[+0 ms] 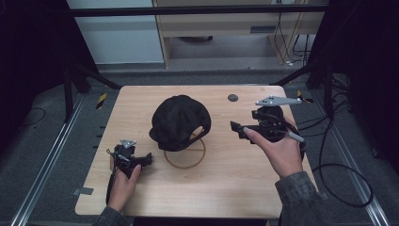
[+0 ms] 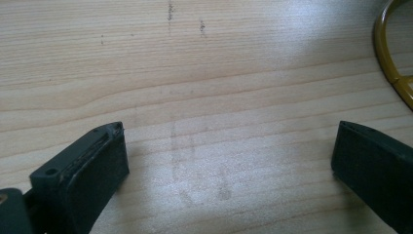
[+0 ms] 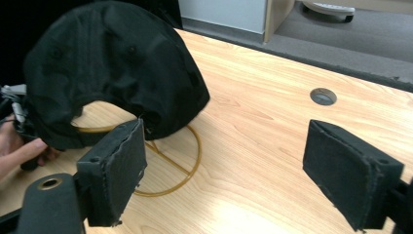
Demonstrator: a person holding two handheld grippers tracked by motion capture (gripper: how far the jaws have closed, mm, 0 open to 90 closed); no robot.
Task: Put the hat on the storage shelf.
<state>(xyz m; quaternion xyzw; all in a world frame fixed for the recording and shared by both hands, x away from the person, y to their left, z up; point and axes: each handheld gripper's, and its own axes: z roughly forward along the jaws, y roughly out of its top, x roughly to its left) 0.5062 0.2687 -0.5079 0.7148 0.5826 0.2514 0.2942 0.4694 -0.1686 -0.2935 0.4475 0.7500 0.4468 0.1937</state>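
A black cap (image 1: 179,120) sits on a gold wire stand whose round base ring (image 1: 185,155) lies on the wooden table (image 1: 226,188). My right gripper (image 1: 237,129) hovers to the right of the cap, pointing at it, open with nothing between its jaws. In the right gripper view the cap (image 3: 112,68) hangs beyond the left jaw, apart from it, and the ring (image 3: 190,161) lies below. My left gripper (image 1: 149,159) rests low at the front left, open and pointing toward the ring. In the left gripper view the gripper (image 2: 229,161) frames bare wood, with the ring's edge (image 2: 384,53) at the far right.
A small grey round hole cover (image 1: 232,98) sits near the table's back right. Black frame struts (image 1: 89,75) stand beyond the back corners. A cable (image 1: 339,169) loops off the right edge of the table onto the floor.
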